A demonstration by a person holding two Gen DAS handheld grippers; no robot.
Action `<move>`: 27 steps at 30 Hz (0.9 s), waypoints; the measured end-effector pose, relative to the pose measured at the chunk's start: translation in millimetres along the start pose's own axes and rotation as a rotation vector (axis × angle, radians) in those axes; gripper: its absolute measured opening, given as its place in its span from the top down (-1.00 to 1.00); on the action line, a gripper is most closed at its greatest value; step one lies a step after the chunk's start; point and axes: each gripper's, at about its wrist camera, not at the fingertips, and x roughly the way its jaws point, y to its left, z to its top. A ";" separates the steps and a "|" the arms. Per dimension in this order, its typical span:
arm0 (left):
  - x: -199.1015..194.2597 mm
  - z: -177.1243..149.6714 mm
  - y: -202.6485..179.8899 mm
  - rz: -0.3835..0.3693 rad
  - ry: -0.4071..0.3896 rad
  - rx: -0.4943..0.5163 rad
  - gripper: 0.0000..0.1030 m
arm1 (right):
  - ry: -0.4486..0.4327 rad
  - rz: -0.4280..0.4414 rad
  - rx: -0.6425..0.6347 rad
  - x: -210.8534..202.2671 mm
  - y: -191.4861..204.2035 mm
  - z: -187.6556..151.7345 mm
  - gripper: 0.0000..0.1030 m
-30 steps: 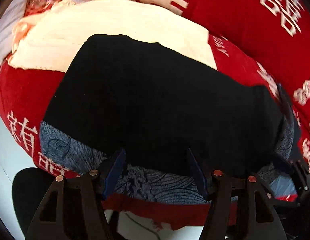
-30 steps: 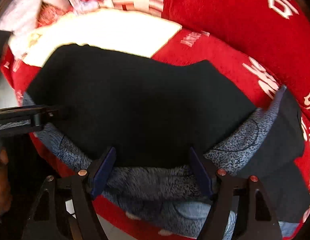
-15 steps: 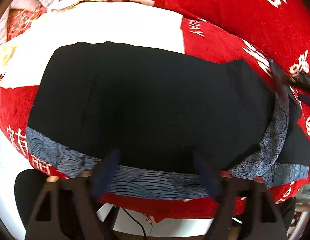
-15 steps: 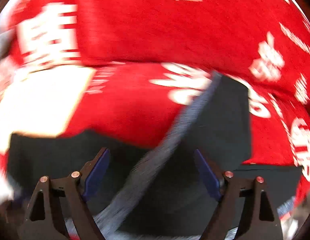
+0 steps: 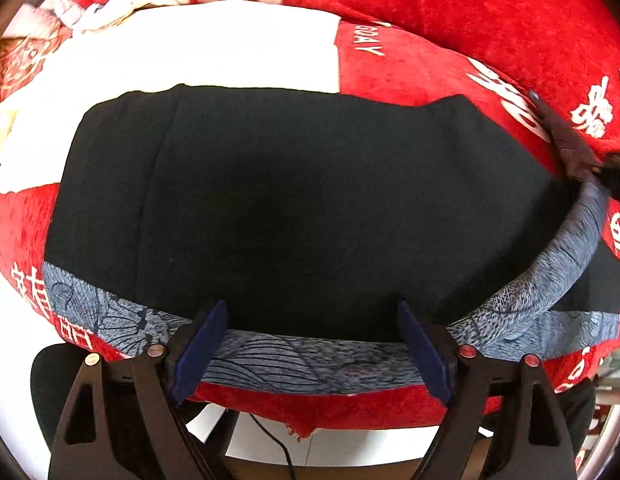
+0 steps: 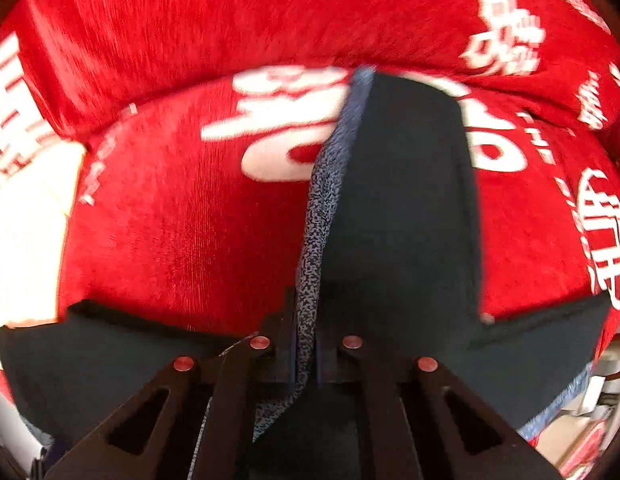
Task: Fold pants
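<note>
Both fingers changed: R gripper (image 6: 307, 354) now clamped on pants (image 6: 398, 208) hem; L gripper (image 5: 310, 344) wider apart.

Red blanket (image 5: 450, 76) with white characters

Right gripper (image 6: 306, 354): jaws closed together on a fold of the pants (image 6: 402, 208), a speckled blue-grey edge pinched between them. Pants: black cloth with a speckled blue-grey edge, one leg stretching away ahead of the jaws, more black cloth spread to either side of them. Red blanket (image 6: 181, 216) with white characters lay beneath and beyond the jaws. Picture was blurred.
</note>
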 end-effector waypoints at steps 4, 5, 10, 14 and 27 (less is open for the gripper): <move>-8.3 2.0 -15.9 -0.025 -0.011 0.038 -0.69 | -0.126 0.043 0.086 -47.9 -40.0 -36.4 0.87; -9.6 2.5 -20.0 -0.028 -0.014 0.048 -0.69 | -0.148 0.062 0.116 -56.9 -53.5 -50.7 0.87; -8.0 1.2 -48.5 -0.045 0.001 0.113 -0.69 | -0.151 0.058 0.212 -47.0 -100.9 -111.2 0.87; 0.8 -6.6 -76.5 -0.028 0.013 0.192 -0.69 | -0.067 0.028 0.189 -15.4 -112.8 -149.6 0.87; -3.7 -13.7 -87.0 -0.084 -0.002 0.172 -0.70 | -0.363 -0.259 -0.349 -84.7 -38.9 -144.1 -0.54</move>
